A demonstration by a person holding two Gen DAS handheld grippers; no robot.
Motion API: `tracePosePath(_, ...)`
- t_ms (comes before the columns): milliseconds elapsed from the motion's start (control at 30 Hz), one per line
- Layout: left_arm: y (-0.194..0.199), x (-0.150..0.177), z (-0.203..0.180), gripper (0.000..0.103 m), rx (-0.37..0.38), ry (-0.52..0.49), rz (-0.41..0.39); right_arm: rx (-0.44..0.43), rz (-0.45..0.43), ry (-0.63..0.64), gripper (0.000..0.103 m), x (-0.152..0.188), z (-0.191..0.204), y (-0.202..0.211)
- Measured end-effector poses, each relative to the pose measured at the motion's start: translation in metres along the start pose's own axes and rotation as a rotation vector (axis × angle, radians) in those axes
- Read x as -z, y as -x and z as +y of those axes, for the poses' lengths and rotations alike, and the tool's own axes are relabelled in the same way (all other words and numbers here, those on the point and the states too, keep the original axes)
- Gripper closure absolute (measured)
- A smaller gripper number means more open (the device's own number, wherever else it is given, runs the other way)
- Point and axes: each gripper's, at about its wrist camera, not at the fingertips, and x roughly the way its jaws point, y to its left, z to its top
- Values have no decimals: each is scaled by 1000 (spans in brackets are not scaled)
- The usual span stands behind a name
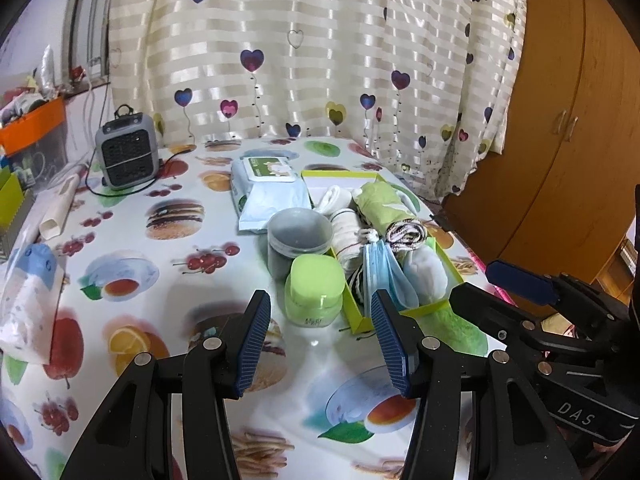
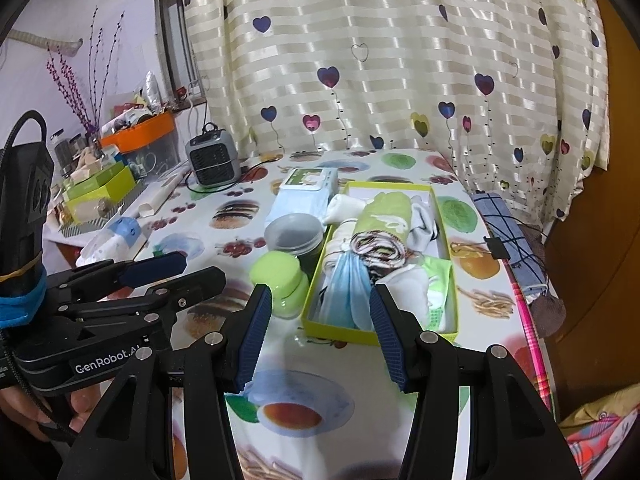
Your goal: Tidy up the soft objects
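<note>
Both tongs hang side by side, angled downward: the left tongs [image 1: 320, 338] and right tongs [image 2: 318, 334] each gape wide, holding nothing.

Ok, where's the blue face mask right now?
In both wrist views the blue face mask lies in the yellow-green box, at its near left end, just right of the green-lidded jar.

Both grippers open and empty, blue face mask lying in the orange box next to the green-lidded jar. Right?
Not quite: the box is yellow-green, as the right wrist view shows. The rest holds: left gripper and right gripper open and empty, face mask in the box, green-lidded jar beside it.
</note>
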Motion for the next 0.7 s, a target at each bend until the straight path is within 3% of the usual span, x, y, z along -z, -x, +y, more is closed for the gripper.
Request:
tracePosePath(467, 1, 15, 11, 51, -47, 14, 26, -12, 19, 11, 51, 9, 10, -4)
tracePosePath(700, -5, 20, 10, 51, -25, 11, 40, -15, 38, 15, 51, 15, 11, -11)
